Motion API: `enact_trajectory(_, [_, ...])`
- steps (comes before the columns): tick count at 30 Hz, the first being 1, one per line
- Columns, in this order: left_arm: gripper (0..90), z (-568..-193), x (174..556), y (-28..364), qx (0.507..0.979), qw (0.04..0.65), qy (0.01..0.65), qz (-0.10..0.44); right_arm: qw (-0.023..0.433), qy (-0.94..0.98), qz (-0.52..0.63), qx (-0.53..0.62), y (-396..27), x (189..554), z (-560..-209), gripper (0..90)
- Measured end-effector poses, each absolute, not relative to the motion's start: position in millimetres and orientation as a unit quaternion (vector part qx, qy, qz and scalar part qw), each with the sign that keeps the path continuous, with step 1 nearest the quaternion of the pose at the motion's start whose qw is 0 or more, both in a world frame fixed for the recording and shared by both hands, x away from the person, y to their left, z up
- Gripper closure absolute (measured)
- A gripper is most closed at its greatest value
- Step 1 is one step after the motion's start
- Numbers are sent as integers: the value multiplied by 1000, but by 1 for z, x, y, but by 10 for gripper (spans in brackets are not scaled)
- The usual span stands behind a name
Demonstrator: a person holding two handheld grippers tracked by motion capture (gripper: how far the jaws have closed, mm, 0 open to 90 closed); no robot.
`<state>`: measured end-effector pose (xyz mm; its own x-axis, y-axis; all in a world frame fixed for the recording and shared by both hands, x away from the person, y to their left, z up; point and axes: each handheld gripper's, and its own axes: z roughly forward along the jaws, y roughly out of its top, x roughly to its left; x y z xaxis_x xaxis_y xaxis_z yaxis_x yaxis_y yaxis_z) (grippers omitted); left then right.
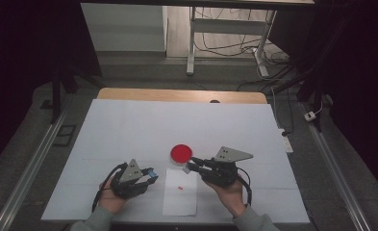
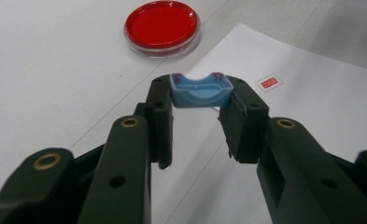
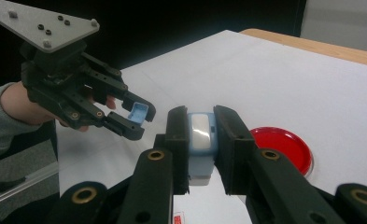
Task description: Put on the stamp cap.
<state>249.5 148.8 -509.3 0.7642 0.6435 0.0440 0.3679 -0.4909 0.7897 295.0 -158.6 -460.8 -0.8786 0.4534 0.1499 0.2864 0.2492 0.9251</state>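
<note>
My left gripper [image 2: 201, 103] is shut on a small blue cap [image 2: 201, 89], pinched at its tips with the hollow side up. In the high view it sits at front left [image 1: 150, 175]. My right gripper [image 3: 201, 122] is shut on a light-blue stamp body [image 3: 201, 149] with a white face; in the high view it points left [image 1: 191, 167]. The two grippers face each other a short way apart, above a white paper sheet [image 1: 179, 199] that carries one small red stamp mark [image 1: 180, 187]. A round red ink pad [image 1: 181, 153] lies just beyond the sheet.
A white cover [image 1: 129, 130] spreads over the table, with a wooden strip [image 1: 177, 95] along the far edge. Beyond it stand desk legs [image 1: 191, 48] and loose cables [image 1: 273, 62] on the floor. Metal rails [image 1: 28, 168] run along both sides.
</note>
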Motion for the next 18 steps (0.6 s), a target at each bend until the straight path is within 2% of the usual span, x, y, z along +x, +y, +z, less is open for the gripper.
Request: enact_trajectory(18, [652,-504,261,123,852,409,281,169,70,780,576,236,-155,293,-457,753])
